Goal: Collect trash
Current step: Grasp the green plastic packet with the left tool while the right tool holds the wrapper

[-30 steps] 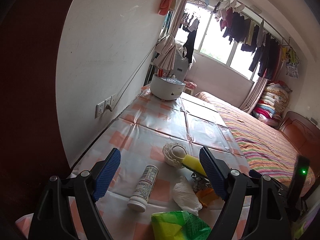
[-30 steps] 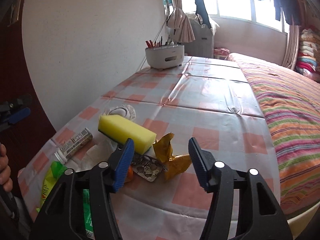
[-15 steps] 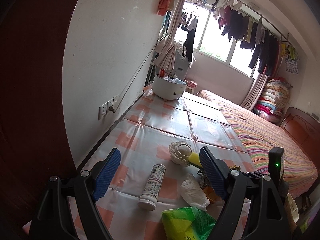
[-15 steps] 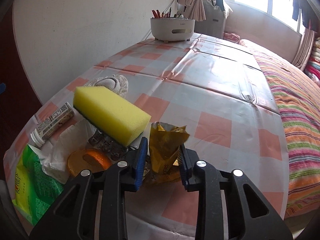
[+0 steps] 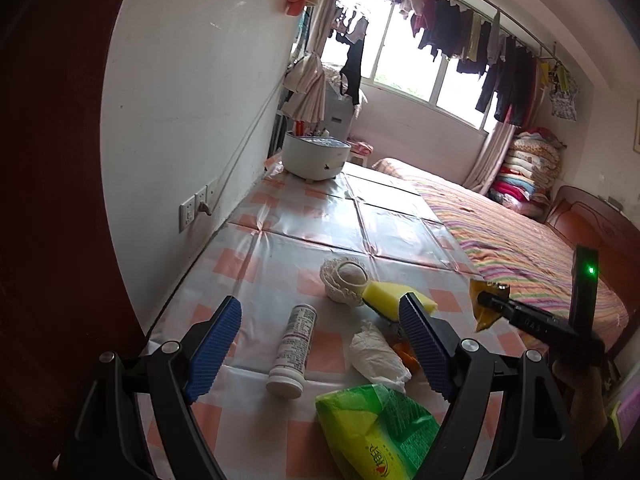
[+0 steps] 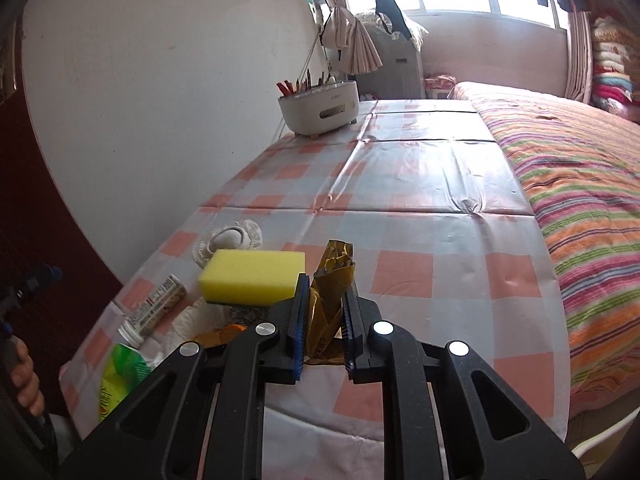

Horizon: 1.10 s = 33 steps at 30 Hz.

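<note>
My right gripper (image 6: 325, 292) is shut on a crumpled gold wrapper (image 6: 331, 280) and holds it above the table's near edge. It also shows at the right of the left wrist view (image 5: 486, 304). My left gripper (image 5: 320, 332) is open and empty over the trash pile: a white bottle (image 5: 294, 344) lying down, a crumpled tissue (image 5: 376, 354), a green packet (image 5: 372, 428), a yellow sponge (image 5: 394, 298), a white foam net around a fruit (image 5: 346, 280) and an orange peel (image 6: 224, 334).
The checked tablecloth (image 6: 420, 184) covers a long table against the white wall. A white holder with pens (image 6: 320, 108) stands at the far end. A striped bed (image 6: 580, 184) runs along the right side. A wall socket (image 5: 196, 208) is at the left.
My right gripper closed on the gold wrapper and lifted it up off the table. My left gripper pulled back and rose a little, staying open.
</note>
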Motion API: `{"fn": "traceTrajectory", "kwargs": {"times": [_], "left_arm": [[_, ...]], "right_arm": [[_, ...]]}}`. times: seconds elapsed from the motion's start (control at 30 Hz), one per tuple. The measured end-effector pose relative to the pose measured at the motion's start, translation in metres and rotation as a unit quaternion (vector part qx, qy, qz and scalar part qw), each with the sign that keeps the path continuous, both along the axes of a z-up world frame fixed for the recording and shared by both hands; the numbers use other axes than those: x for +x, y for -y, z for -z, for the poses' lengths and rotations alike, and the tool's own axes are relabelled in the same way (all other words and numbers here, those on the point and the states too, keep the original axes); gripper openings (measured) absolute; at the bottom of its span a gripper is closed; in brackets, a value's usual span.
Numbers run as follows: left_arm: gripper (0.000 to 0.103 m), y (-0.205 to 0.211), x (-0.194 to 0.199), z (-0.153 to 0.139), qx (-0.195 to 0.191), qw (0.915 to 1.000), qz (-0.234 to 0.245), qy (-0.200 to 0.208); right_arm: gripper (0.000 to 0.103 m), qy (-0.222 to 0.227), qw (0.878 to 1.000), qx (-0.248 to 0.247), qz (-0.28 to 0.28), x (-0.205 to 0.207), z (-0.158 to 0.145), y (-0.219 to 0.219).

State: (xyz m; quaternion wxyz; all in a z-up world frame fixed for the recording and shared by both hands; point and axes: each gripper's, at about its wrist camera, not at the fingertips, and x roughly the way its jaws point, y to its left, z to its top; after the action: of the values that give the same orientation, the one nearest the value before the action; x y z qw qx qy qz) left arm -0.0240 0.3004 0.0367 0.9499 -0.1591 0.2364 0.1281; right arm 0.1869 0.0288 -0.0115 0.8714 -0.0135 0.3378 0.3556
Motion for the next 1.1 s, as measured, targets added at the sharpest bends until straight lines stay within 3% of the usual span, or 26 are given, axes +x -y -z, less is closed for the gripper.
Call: {"fn": "traceTrajectory", "kwargs": {"times": [0.17,0.4,0.67,1.1], "left_arm": [[0.079,0.012,-0.001,0.018,-0.018,0.9974,0.051,-0.048],[0.079,0.030,-0.009,0.034,-0.029,0.9938,0.075,-0.076],[0.079,0.039,-0.001,0.059,-0.097,0.9810,0.111,-0.126],[0.077,0.050,0.018,0.083,-0.117,0.9711,0.106,-0.180]], "right_arm": [[0.014,-0.004,1.000,0.030,0.003,-0.022,-0.008,0.022],[0.014,0.015,0.999,0.037,0.003,-0.041,-0.018,0.037],[0.014,0.023,0.999,0.043,0.009,-0.050,-0.022,0.052],[0.014,0.029,0.997,0.066,0.020,-0.060,-0.032,0.080]]}}
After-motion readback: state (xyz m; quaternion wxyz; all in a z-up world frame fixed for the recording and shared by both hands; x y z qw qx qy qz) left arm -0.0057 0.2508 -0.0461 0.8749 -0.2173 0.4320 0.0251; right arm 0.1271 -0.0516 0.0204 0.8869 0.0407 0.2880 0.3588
